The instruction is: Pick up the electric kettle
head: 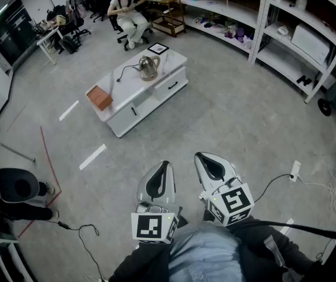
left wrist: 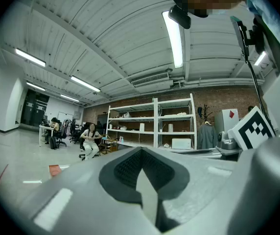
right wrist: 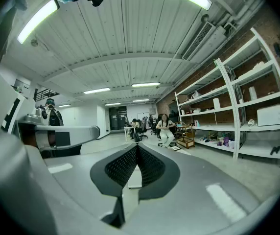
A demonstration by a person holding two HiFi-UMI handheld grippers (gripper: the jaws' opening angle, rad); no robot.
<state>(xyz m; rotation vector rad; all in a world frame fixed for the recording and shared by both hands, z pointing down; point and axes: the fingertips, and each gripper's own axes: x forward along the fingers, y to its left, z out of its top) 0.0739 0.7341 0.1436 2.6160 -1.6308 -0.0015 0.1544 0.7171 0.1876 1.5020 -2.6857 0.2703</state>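
Room: grey floor, white bench (head: 121, 96) far ahead.
Kettle: electric kettle (head: 149, 67) upright on the bench.
Grippers: left gripper (head: 163, 170), right gripper (head: 205, 160) both closed, empty.
Approach: walk close, open one, take the handle.

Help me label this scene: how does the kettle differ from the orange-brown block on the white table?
The kettle is shiny metal and stands upright; the orange-brown block lies flat. The kettle has a dark cord trailing from it; the block has none. Both sit on the white table.
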